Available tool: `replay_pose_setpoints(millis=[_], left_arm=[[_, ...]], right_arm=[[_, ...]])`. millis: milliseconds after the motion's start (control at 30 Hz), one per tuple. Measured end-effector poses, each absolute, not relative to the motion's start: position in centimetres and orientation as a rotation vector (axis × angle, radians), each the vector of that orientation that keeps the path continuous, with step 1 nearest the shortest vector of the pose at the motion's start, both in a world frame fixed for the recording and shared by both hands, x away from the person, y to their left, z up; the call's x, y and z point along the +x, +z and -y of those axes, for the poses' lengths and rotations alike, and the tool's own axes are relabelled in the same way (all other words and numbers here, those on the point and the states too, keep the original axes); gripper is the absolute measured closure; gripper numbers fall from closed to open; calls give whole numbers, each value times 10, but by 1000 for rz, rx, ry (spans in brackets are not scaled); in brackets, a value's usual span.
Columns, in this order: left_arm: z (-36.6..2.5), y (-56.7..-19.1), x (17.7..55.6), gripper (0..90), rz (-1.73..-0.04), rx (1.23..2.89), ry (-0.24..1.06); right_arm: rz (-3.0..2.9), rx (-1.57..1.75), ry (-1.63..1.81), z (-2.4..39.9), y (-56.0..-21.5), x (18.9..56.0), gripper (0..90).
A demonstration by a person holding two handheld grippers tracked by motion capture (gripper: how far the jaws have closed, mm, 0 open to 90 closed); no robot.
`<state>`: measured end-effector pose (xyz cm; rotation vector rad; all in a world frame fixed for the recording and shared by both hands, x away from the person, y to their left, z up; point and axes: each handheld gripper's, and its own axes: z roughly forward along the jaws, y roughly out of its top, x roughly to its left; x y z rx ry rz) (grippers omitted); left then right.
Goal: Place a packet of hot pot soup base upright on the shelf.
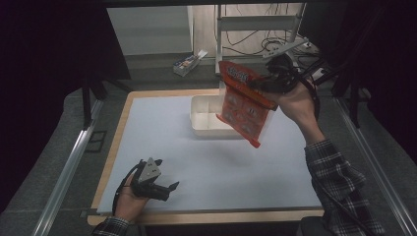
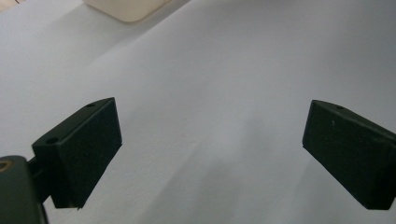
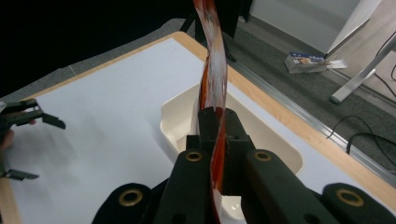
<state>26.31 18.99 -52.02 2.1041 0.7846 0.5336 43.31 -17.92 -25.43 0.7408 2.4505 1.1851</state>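
Orange snack bag [image 1: 244, 101] hung in the air over the white tub [image 1: 204, 123] at the far side of the counter [image 1: 162, 132], pinched at one edge by our right gripper [image 1: 269, 83]. In the right gripper view the jaws were closed tight on the bag's [image 3: 212, 70] thin edge, with the film running straight up from between them and the tub [image 3: 177, 116] directly below. The bag hung tilted, its lower corner past the tub's near rim rather than inside it.

We judged this as the carry-and-place step: bag lifted, not yet in the tub. The next move called for shifting the bag back over the tub opening, lowering it until the bottom edge sat inside the walls, then releasing. Risk: a floppy bag could catch on the rim and fold outward.

Our left gripper [image 1: 164, 189] rested low at the near left of the counter, jaws wide apart, holding nothing. Its own view showed bare counter [image 2: 210, 93] between the pads [image 2: 86, 149].
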Motion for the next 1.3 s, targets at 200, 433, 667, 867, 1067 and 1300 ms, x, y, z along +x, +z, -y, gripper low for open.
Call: replay_pose_setpoints(millis=[200, 433, 667, 867, 1067, 1300], left_arm=[[-190, -520, 263, 45, -785, 2103, 536], [-191, -520, 263, 47, -787, 2103, 536], [-190, -521, 263, 47, -786, 2105, 539], [-190, -520, 263, 47, -785, 2105, 541], [-191, -521, 263, 48, -786, 2102, 539], [-191, -521, 263, 48, -786, 2104, 538]], right_arm=[[-2434, 745, 1162, 173, -252, 454, 892], [-2421, 760, 1163, 166, -253, 475, 892], [-2428, 742, 1142, 157, -256, 494, 892], [-2418, 736, 1145, 151, -262, 509, 892], [-2417, 723, 1133, 143, -269, 525, 892], [-2436, 729, 1116, 137, -291, 540, 892]])
